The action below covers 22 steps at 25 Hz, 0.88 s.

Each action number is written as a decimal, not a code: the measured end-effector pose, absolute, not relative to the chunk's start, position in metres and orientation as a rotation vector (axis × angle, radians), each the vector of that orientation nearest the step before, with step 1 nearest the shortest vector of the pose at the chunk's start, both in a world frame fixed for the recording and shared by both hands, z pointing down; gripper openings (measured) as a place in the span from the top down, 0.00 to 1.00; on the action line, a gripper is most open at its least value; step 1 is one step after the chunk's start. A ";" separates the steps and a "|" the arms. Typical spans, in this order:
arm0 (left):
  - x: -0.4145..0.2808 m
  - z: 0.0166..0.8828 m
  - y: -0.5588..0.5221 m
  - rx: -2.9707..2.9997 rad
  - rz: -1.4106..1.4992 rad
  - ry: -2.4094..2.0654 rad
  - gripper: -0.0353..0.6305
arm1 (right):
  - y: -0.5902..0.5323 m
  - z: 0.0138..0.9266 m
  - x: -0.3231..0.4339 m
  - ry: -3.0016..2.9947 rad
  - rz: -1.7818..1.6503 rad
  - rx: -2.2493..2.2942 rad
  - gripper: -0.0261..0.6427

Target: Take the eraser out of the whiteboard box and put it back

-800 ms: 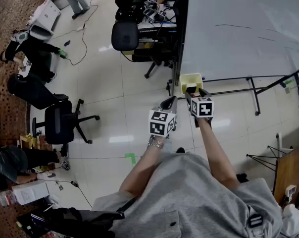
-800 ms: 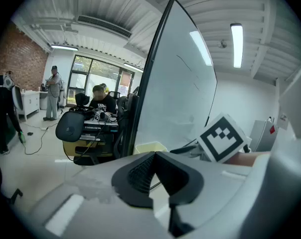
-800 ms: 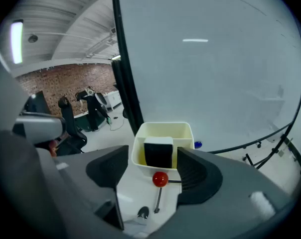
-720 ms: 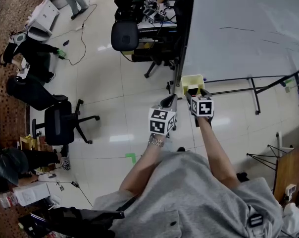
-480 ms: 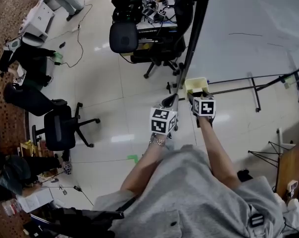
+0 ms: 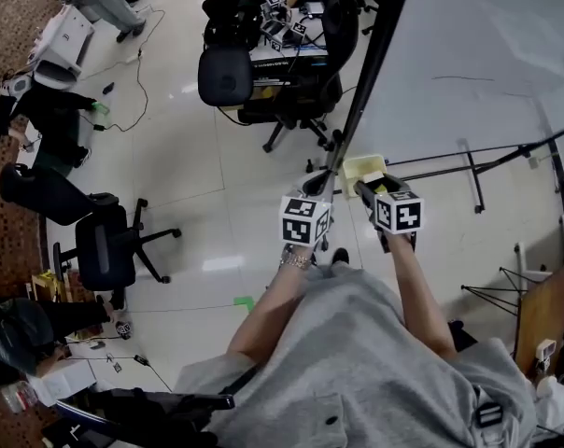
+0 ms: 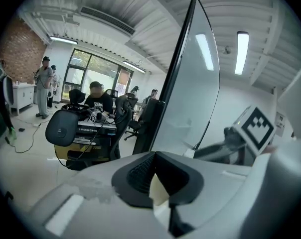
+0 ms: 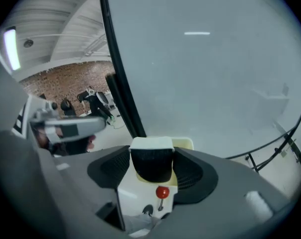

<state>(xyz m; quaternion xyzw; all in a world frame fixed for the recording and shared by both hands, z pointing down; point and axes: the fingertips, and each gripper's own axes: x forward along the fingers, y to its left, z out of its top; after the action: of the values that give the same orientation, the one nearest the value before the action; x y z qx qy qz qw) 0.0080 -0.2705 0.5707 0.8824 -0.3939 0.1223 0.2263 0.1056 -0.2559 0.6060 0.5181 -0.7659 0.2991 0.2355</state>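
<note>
A pale yellow box (image 6: 359,169) hangs at the lower left corner of the whiteboard (image 6: 487,45). My right gripper (image 6: 369,191) sits just in front of the box and is shut on the eraser (image 8: 150,161), a block with a white top and black felt. The box's rim (image 8: 184,143) shows just behind the eraser. My left gripper (image 6: 317,186) hovers beside the board's black edge, left of the box, jaws shut with nothing in them. In the left gripper view its pads meet (image 7: 158,178), and the right gripper's marker cube (image 7: 255,126) shows at the right.
The whiteboard's stand legs (image 6: 469,171) cross the floor on the right. Office chairs (image 6: 221,77) and a cluttered desk (image 6: 287,31) stand beyond the board's left edge. Another chair (image 6: 109,241) is at the left. People (image 7: 95,96) sit and stand in the background.
The right gripper has drawn back a little from the box, toward me, with the eraser in its jaws. The head view has swung, so the board looks more tilted. The left gripper has hardly moved.
</note>
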 end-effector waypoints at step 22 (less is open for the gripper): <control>0.007 0.583 -0.255 2.386 0.403 -1.160 0.94 | -0.304 0.655 0.113 -2.103 0.807 1.476 0.54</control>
<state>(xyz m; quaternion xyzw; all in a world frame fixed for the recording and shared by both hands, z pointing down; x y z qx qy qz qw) 0.0068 -0.2549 0.5826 0.8660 -0.4210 0.1464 0.2269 0.1126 -0.3042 0.6546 0.5344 -0.7613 0.2923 0.2222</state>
